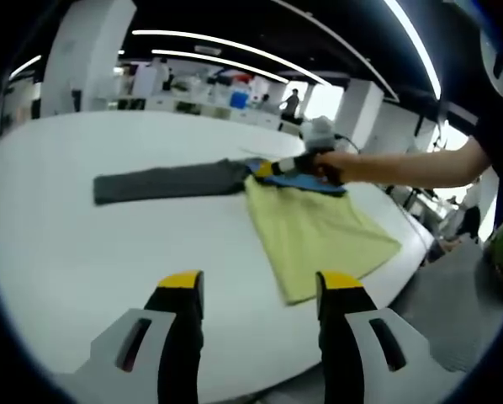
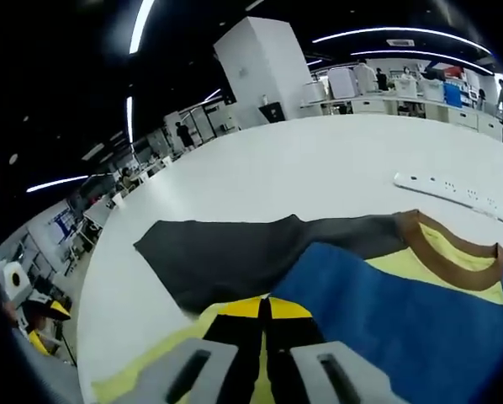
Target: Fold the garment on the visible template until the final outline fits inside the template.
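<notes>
Garment: we saw the garment [image 1: 319, 231] lying flat on the white table [image 1: 108, 252], right of centre in the left gripper view; its yellow-green body ran toward the lower right, a dark grey sleeve [image 1: 163, 181] stretched left, and a blue panel [image 1: 315, 183] sat at its upper end.
Garment close up: in the right gripper view the blue panel [image 2: 403, 311] filled the lower right, the grey sleeve [image 2: 235, 252] crossed the middle, and a brown collar [image 2: 441, 252] ringed yellow cloth at the right edge.
Left gripper: the left gripper [image 1: 258, 290] rose from the bottom of its view, yellow-tipped fingers [image 1: 180, 282] set wide apart with nothing between them, hanging over bare table short of the garment.
Right gripper: the right gripper [image 2: 265, 310] had its fingers pressed together on the garment at the seam where blue met yellow; in the left gripper view it [image 1: 272, 168] sat at the collar end, held by a person's hand [image 1: 331, 164].
Containers: boxes on far benches were too blurred for us to tell their contents.
Hard to make out: a white strip [image 2: 457, 195] lay on the table beyond the collar; we could not identify it.
Cut off: the garment's lower right ran out of the right gripper view.
Writing: none we could read.
</notes>
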A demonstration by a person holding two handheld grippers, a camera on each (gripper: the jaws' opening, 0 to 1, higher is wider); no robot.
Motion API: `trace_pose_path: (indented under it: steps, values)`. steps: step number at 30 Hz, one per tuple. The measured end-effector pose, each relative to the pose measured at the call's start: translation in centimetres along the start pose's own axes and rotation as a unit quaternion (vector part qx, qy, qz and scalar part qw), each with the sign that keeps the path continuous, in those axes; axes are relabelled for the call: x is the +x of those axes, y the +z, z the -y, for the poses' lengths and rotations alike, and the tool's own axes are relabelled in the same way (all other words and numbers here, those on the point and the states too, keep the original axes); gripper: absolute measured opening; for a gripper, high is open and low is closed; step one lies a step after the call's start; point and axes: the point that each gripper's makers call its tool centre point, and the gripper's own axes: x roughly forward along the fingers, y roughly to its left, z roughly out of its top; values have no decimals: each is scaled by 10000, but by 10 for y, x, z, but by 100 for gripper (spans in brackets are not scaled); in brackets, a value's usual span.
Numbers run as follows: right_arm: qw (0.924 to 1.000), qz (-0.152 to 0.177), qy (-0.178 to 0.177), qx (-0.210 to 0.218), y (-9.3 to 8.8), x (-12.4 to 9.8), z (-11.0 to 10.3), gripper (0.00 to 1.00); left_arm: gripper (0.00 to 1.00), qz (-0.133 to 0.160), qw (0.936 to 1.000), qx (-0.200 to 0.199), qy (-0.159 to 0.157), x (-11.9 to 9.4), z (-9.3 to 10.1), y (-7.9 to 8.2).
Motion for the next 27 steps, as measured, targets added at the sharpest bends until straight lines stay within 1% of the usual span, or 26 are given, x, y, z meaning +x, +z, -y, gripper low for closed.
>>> trace_pose_path:
  steps: [2, 9, 13, 17, 19, 20, 21, 22, 23, 24, 26, 27]
  values:
    - [9999, -101, 15, 64, -5, 3, 0, 0, 50, -26, 10000, 2, -5, 1, 3, -1]
    - [10000, -94, -8, -1, -4, 7, 3, 0, 50, -29, 10000, -5, 1, 1, 8, -1]
    - [9998, -128, -12, -163, -6, 7, 2, 0, 50, -16, 10000, -6, 9, 0, 9, 0]
    - [9993, -178, 40, -329, -7, 4, -4, 0, 50, -18, 10000, 1, 17, -1, 10, 0]
    - [9991, -109, 103, -397, -4, 1, -8, 7, 50, -3, 10000, -5, 21, -2, 11, 1]
    - [9991, -108, 98, -408, -3, 0, -8, 13, 50, 1, 10000, -4, 26, -2, 11, 1]
    - [9988, 10, 130, -462, 2, -2, -9, 25, 50, 9, 10000, -4, 34, -2, 11, 2]
    - [9986, 62, 165, -506, 4, -4, -11, 34, 50, 18, 10000, -17, 33, -3, 8, 1]
    - [9981, 57, 148, -587, 5, -8, -11, 41, 50, 25, 10000, -17, 32, -4, 4, 0]
    - [9979, 50, 143, -631, 5, -11, -11, 47, 50, 30, 10000, -5, 32, -4, 4, 0]
    - [9973, 74, 188, -713, 6, -21, -16, 51, 50, 37, 10000, -5, 19, -3, 5, 0]
    - [9971, 80, 200, -724, 7, -22, -12, 53, 50, 46, 10000, 0, 14, -2, 6, 1]
